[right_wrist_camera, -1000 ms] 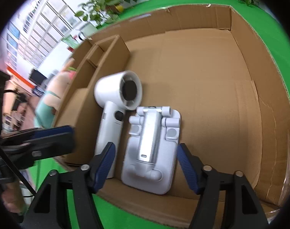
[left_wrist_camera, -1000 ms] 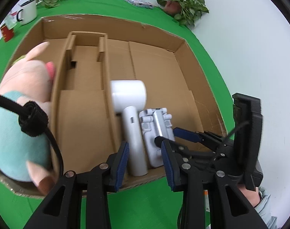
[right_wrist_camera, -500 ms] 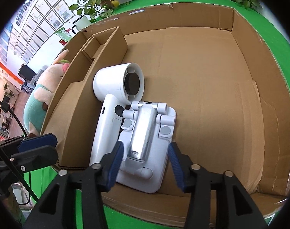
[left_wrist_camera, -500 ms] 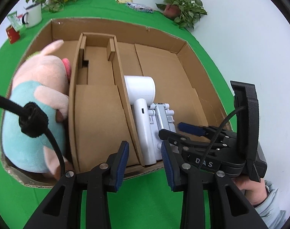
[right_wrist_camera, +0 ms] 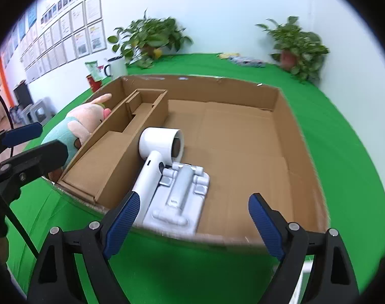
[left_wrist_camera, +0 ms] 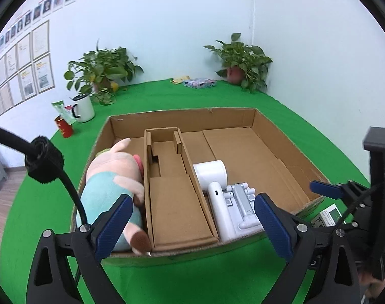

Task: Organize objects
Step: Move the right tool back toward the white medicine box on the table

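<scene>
A shallow cardboard box [left_wrist_camera: 289, 134] [right_wrist_camera: 289, 106] sits on the green table. In its right section lie a white hair dryer [left_wrist_camera: 212, 177] [right_wrist_camera: 154, 157] and, beside it, a grey-white folding stand [left_wrist_camera: 240, 207] [right_wrist_camera: 182, 195]. A pink and teal plush pig [left_wrist_camera: 108, 174] [right_wrist_camera: 73, 124] lies in the left section. A cardboard divider insert [left_wrist_camera: 174, 202] [right_wrist_camera: 111, 149] fills the middle. My left gripper [left_wrist_camera: 192, 225] is open and empty, in front of the box's near edge. My right gripper [right_wrist_camera: 192, 225] is open and empty, just before the stand.
Two potted plants [left_wrist_camera: 103, 71] [left_wrist_camera: 243, 60] stand at the back wall. A white mug [left_wrist_camera: 84, 107] and a red can [left_wrist_camera: 64, 126] sit at the back left. A patterned flat pack [left_wrist_camera: 198, 83] lies at the back. A small box [left_wrist_camera: 328, 215] lies right of the cardboard box.
Both grippers have opened wide and pulled back from the box, tilting up so the wall shows. The stand and dryer lie where they were.
</scene>
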{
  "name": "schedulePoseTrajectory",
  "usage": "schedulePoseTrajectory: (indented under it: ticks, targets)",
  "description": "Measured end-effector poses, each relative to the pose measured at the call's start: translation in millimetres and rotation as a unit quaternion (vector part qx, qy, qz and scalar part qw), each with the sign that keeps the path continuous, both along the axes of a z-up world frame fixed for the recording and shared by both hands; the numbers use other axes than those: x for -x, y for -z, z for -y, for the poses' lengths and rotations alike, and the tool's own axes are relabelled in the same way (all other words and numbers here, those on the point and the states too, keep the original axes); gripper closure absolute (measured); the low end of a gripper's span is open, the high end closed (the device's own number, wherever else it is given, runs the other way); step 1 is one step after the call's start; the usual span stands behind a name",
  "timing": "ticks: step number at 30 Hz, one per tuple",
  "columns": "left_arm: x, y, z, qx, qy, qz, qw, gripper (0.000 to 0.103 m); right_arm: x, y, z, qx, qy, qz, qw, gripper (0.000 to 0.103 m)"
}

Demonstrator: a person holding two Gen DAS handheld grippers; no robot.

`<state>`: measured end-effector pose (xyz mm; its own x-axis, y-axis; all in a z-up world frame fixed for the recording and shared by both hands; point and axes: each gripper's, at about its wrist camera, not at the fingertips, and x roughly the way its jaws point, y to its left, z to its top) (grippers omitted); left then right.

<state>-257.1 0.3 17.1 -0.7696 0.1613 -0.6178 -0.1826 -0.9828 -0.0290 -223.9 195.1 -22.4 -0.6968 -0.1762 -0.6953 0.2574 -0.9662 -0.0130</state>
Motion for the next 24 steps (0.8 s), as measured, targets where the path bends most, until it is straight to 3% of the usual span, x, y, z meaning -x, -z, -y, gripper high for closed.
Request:
schedulePoseTrajectory:
  ticks: [8,18,20,22,24]
  targets:
    - [-32,5,-15,0.019,-0.028,-0.018,0.9993,0.006,-37,-7,-14,-0.024,0.039,-0.046,0.998,0.015]
    - [-53,12,-22,0.028,-0.051,-0.029,0.9979,0.008,-66,-9,-23,-0.022,0.037,-0.063,0.997,0.015]
    - [-57,12,-19,0.023,-0.058,-0.034,0.9975,0.018,-68,-9,-23,-0.021,0.033,-0.064,0.997,0.015]
    - [-60,12,-16,0.017,-0.059,-0.035,0.9975,0.050,-71,-11,-23,-0.015,0.032,-0.068,0.997,0.015]
    - [-60,13,-14,0.012,-0.054,-0.032,0.9980,0.058,-74,-11,-23,-0.013,0.033,-0.073,0.997,0.015]
